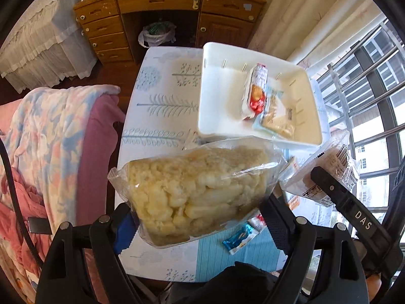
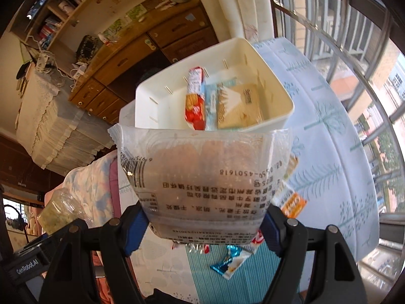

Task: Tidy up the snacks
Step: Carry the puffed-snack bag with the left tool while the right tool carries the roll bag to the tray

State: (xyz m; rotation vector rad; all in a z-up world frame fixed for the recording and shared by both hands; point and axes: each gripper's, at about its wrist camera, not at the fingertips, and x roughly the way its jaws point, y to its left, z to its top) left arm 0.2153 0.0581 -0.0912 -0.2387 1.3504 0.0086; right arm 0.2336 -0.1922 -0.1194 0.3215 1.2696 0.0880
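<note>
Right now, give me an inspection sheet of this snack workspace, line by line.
Surface: table under a tree-print cloth.
Job's things: white bin holds a red cookie pack and a blue-edged cracker pack; a small blue snack packet and an orange packet lie on the cloth.
Clutter: nothing seen.
Grippers: left gripper shut on a clear puffed-snack bag; right gripper shut on a printed clear bag; both bags are off the table.
Cables: white cords on the wooden desk.
Surroundings: barred window, blanket pile, bookshelf.
</note>
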